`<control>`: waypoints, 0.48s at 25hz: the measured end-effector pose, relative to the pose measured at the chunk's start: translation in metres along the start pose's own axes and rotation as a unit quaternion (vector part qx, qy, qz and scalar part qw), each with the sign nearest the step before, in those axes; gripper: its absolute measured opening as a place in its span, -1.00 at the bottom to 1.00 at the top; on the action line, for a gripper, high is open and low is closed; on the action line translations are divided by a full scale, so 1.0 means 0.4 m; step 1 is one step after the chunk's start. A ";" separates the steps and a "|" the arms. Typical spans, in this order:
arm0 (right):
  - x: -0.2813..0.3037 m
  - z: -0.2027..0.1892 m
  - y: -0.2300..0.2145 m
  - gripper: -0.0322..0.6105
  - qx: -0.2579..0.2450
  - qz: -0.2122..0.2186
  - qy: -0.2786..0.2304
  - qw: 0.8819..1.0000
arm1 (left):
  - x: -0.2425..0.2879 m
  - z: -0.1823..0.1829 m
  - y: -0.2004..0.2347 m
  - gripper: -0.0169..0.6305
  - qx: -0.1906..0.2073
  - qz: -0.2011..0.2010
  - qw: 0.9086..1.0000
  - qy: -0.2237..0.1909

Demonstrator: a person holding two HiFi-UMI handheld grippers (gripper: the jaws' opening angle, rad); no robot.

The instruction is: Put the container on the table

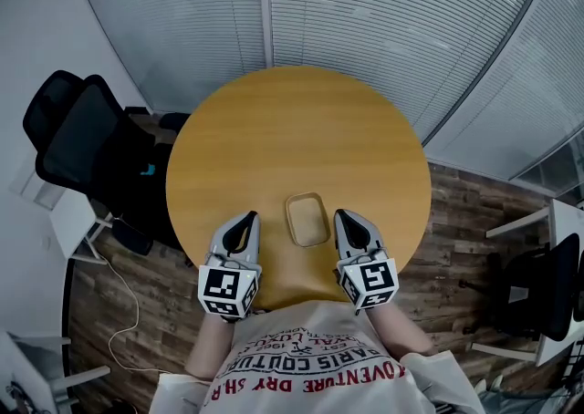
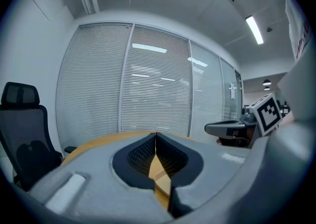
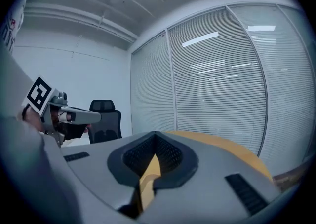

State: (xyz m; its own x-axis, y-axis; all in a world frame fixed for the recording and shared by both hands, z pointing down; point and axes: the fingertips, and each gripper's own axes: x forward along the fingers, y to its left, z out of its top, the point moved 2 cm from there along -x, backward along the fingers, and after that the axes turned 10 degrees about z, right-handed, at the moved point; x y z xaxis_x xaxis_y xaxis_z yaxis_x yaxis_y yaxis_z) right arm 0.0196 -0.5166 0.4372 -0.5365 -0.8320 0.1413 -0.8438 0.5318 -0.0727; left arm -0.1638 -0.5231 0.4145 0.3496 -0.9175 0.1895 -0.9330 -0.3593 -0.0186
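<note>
Slatted blinds (image 1: 383, 11) curve behind a round wooden table (image 1: 292, 129), where a shallow tan container (image 1: 307, 219) sits close to the tabletop's near edge, between the left gripper (image 1: 248, 218) and the right gripper (image 1: 342, 216). Both grippers' jaws are closed on nothing.

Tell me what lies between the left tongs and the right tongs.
The tan container lies there on the round table, flanked by the left tongs and right tongs. The head view shows it.
</note>
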 end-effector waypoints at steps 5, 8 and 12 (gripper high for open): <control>0.028 -0.008 -0.009 -0.88 0.014 0.001 0.006 1.000 | 0.013 -0.009 0.015 -0.91 0.001 0.001 1.000 0.007; 0.037 -0.001 -0.010 -0.88 0.014 -0.004 0.000 1.000 | 0.012 -0.009 0.026 -0.91 0.002 0.005 1.000 0.007; 0.055 0.015 -0.002 -0.88 0.010 -0.009 -0.012 1.000 | 0.015 -0.007 0.041 -0.91 0.002 0.011 1.000 0.008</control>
State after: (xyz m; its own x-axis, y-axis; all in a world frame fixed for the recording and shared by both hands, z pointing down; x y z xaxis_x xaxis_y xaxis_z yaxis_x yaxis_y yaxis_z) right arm 0.0085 -0.5363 0.4345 -0.5208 -0.8453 0.1192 -0.8535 0.5133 -0.0895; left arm -0.1772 -0.5342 0.4181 0.3280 -0.9222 0.2048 -0.9400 -0.3402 -0.0263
